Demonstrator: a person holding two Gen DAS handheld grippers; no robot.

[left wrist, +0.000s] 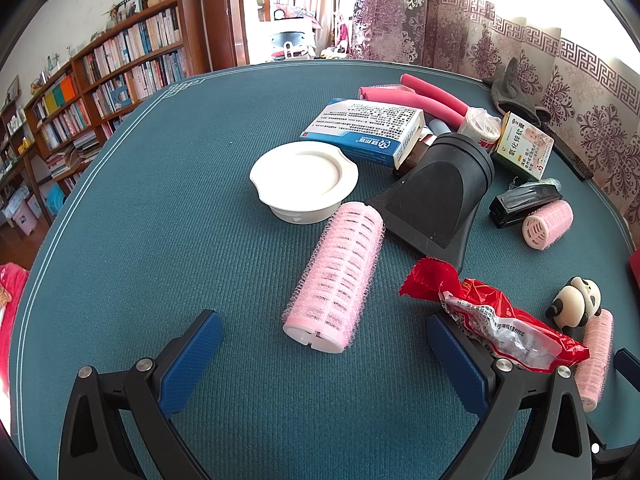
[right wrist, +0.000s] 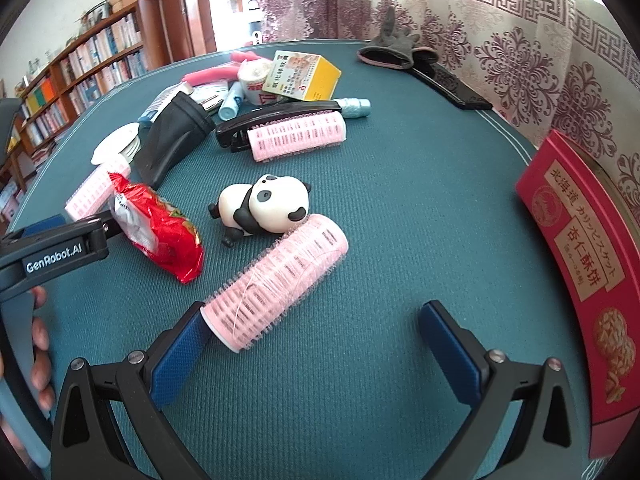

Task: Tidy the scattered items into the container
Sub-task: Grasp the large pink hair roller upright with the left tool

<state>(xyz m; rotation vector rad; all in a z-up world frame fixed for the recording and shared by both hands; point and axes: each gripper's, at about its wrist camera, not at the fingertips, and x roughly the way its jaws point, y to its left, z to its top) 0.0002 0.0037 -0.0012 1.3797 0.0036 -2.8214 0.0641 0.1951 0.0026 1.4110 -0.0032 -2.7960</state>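
Task barely begun, I'd say: nothing packed yet. Hair rollers (left wrist: 334, 278), panda (right wrist: 264, 208), red packet (right wrist: 160, 232), boxes etc. all loose on bench (left wrist: 160, 200). Left gripper (left wrist: 324, 348) & right gripper (right wrist: 316, 344) both spread wide, empty. Red tin (right wrist: 580, 264) at bench's right edge, prob. the container.

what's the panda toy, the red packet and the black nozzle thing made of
Panda toy: looks like smooth hard plastic or vinyl, with a soft sheen. Red packet: thin glossy plastic film, crinkled, with a clear window. Black nozzle: matte black moulded plastic, faintly scuffed.
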